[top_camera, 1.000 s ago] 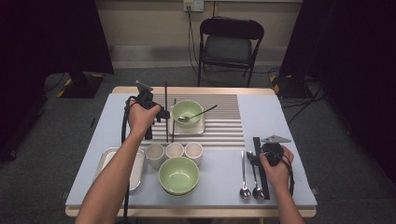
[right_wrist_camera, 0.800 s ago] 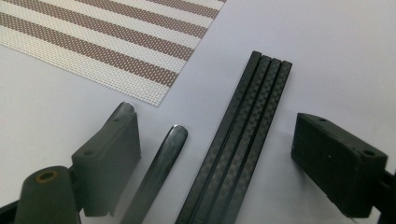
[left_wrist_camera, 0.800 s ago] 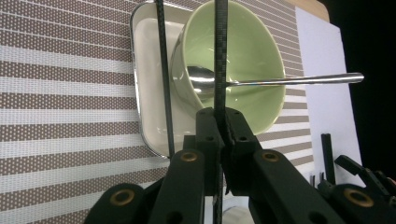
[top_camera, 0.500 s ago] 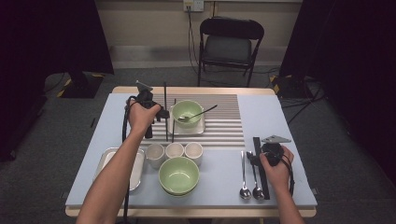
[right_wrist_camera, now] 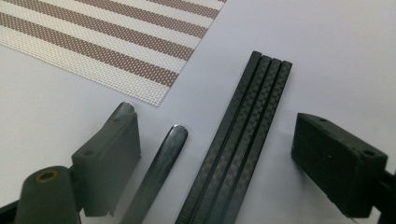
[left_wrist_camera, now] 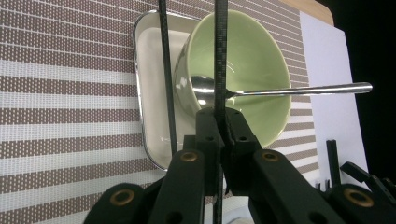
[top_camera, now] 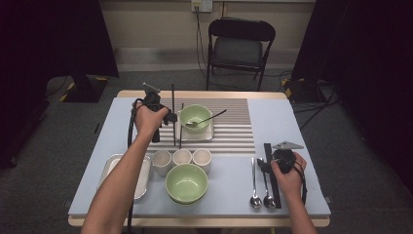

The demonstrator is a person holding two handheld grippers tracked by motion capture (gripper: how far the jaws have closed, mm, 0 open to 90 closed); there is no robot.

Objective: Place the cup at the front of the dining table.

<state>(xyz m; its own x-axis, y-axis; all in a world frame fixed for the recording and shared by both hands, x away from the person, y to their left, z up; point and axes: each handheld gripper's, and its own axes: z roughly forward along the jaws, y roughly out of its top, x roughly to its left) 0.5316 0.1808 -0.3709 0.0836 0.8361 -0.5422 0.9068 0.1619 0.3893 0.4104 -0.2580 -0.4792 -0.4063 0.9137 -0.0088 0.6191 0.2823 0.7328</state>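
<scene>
Left gripper [left_wrist_camera: 219, 140] clamped on one black chopstick [left_wrist_camera: 220, 56], jaws nearly together, the stick standing up between them across the green bowl [left_wrist_camera: 238, 70]; a second chopstick [left_wrist_camera: 166, 79] lay free on the striped mat [left_wrist_camera: 60, 93] just beside the white tray [left_wrist_camera: 149, 107]; judged a place-setting job, the held stick being laid parallel to its mate at the left of the tray, hence the near-level hold close to the mat; bowl sat in the tray with a spoon [left_wrist_camera: 299, 89] resting in it, handle over the rim toward the right.

Right gripper [right_wrist_camera: 217, 154] rested on the bench [top_camera: 292, 122] with jaws wide apart, nothing clamped; between them a bundle of black chopsticks [right_wrist_camera: 243, 135] and one spoon handle [right_wrist_camera: 161, 163]; likely parked over the supply, ready for the next pick.

In the high view: three cups [top_camera: 181, 157] and stacked green bowls [top_camera: 186, 183] at the near edge, an empty metal tray [top_camera: 114, 165] partly under the left forearm, two spoons [top_camera: 260, 185] beside the right hand.

Hard to read: whether the held stick's tip touched the mat; its lower end ran out of frame in the left gripper view; count in the bundle looked like four, not certain.
</scene>
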